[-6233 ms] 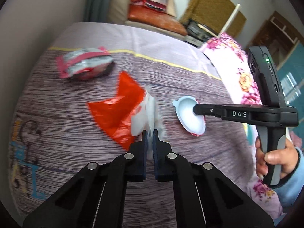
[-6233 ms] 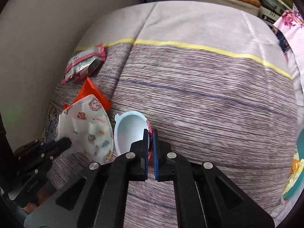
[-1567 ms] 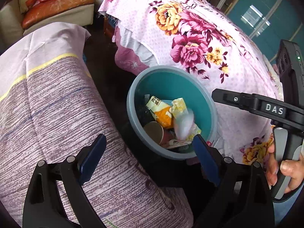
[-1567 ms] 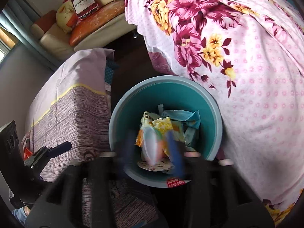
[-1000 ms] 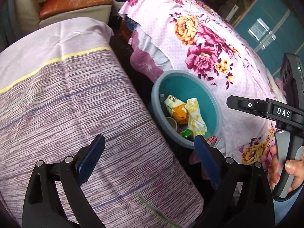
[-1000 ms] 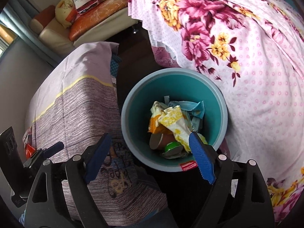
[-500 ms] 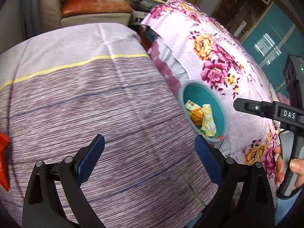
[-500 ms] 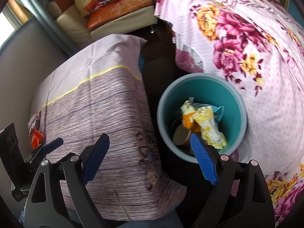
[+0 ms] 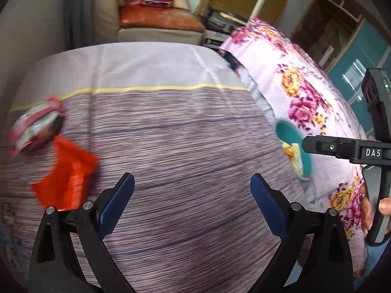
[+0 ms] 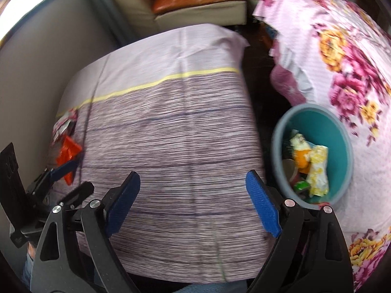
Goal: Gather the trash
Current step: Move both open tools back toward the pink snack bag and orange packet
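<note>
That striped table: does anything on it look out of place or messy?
Yes. Two bits of litter lie at the far-left edge of the table: an orange wrapper and, just behind it, a crumpled pink-and-silver packet. The teal bin beside the table holds other rubbish. Nothing looks spilled or broken.

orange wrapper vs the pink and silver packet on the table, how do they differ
The orange wrapper is one bright colour, while the pink and silver packet is striped in two. The wrapper lies flat and creased with sharp corners; the packet looks puffier and crumpled. The wrapper sits nearer the left gripper; the packet lies farther back, by the yellow stripe. Both rest at the left side of the table, close together, not yet in the bin.
</note>
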Action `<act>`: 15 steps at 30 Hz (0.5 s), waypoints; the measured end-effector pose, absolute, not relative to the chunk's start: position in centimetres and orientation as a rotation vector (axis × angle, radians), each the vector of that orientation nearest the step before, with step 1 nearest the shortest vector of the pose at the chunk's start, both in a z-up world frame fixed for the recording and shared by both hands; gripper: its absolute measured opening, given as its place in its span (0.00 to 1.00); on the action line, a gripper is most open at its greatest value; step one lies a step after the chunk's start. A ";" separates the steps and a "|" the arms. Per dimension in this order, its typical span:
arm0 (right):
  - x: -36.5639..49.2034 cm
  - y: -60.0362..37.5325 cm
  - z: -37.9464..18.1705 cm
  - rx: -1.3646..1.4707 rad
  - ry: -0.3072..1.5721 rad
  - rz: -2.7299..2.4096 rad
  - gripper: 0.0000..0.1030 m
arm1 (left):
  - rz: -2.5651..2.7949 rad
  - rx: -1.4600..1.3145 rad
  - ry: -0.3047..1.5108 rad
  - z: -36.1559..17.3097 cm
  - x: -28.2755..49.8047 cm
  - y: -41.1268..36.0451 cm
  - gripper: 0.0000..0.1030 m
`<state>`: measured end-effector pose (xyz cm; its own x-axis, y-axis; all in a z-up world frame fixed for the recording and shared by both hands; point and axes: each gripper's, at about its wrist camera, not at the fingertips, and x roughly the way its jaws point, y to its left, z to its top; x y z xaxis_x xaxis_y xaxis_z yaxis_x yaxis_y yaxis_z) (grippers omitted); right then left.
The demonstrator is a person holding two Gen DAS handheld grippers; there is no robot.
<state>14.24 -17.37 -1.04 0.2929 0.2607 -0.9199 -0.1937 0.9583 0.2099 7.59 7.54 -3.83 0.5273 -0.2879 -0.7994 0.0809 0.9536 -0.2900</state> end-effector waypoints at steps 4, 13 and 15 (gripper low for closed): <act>14.5 -13.4 -1.3 0.033 1.265 0.365 0.82 | -0.162 -0.224 0.984 -3.9 6.3 12.3 0.93; 15.0 -2.6 -2.9 -0.065 1.335 0.510 0.82 | -0.038 -0.278 0.959 -4.4 3.3 22.7 0.93; 15.1 0.1 -3.4 -0.081 1.355 0.543 0.82 | -0.019 -0.284 0.957 -4.6 3.0 24.3 0.93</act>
